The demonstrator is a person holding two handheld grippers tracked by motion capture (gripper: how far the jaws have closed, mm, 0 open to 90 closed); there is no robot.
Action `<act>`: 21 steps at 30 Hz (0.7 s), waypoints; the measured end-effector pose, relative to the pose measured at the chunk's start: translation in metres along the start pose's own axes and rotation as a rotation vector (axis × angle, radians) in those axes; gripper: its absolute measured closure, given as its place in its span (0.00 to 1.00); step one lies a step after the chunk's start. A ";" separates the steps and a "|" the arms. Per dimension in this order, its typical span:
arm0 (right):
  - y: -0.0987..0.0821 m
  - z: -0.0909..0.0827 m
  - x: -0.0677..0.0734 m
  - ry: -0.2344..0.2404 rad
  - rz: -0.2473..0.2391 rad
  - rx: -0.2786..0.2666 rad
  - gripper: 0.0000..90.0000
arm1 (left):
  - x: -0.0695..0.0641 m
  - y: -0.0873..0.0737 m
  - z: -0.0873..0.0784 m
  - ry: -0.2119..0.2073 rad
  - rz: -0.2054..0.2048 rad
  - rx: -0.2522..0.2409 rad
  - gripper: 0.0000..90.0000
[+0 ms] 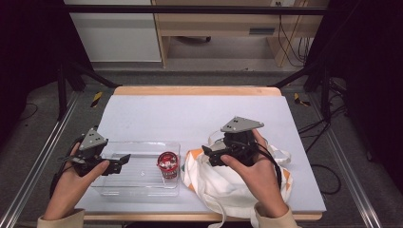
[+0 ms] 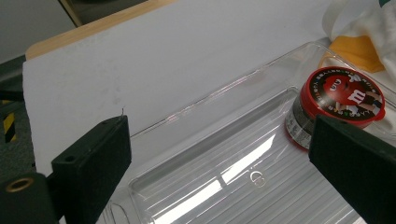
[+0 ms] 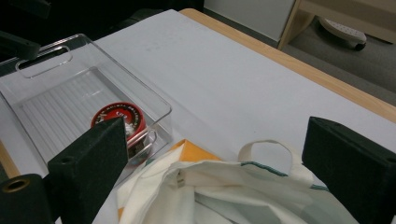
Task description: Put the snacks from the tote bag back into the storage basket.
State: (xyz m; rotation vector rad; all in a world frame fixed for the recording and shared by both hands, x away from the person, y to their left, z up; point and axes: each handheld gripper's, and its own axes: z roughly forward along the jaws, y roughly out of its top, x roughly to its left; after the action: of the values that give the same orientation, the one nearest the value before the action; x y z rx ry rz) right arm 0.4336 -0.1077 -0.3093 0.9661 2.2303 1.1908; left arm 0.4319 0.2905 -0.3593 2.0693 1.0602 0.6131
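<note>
High view: a clear plastic bin (image 1: 138, 168) on the desk (image 1: 190, 114) holds one red-lidded candy tub (image 1: 167, 164) at its right end. Left gripper (image 1: 121, 161) and right gripper (image 1: 207, 154), above the cloth bag (image 1: 228, 183), both have jaws spread, holding nothing.

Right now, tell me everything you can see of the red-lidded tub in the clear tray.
The red-lidded tub is a small round container with a glossy red lid printed with cartoon candy figures and white lettering, over a darker labelled body. It stands upright, lid closed, at the end of the clear plastic tray nearest the cloth bag, close to the tray's end wall. It rests on the ribbed tray floor. The left gripper hangs open above the tray, not touching it; nothing grips the tub.
</note>
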 end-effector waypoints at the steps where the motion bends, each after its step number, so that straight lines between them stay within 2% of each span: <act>1: 0.000 -0.001 -0.002 -0.005 0.005 -0.004 0.08 | 0.000 0.000 0.000 -0.002 -0.001 0.001 0.06; 4: -0.003 -0.005 -0.009 -0.019 0.021 -0.006 0.08 | 0.001 0.000 0.001 0.005 -0.001 0.003 0.06; 10: -0.009 -0.010 -0.022 -0.049 0.050 -0.005 0.08 | 0.004 -0.002 0.000 -0.009 -0.003 -0.003 0.06; 15: -0.013 -0.017 -0.033 -0.068 0.078 -0.011 0.08 | 0.006 -0.003 -0.001 -0.006 -0.017 -0.006 0.06; 21: -0.019 -0.020 -0.041 -0.095 0.087 -0.004 0.08 | 0.009 -0.004 -0.003 -0.001 -0.023 -0.011 0.06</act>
State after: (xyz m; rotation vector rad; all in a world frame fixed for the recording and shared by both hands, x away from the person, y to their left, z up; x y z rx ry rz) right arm 0.4404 -0.1569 -0.3125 1.1051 2.1306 1.1604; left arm 0.4328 0.3005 -0.3596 2.0447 1.0764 0.6044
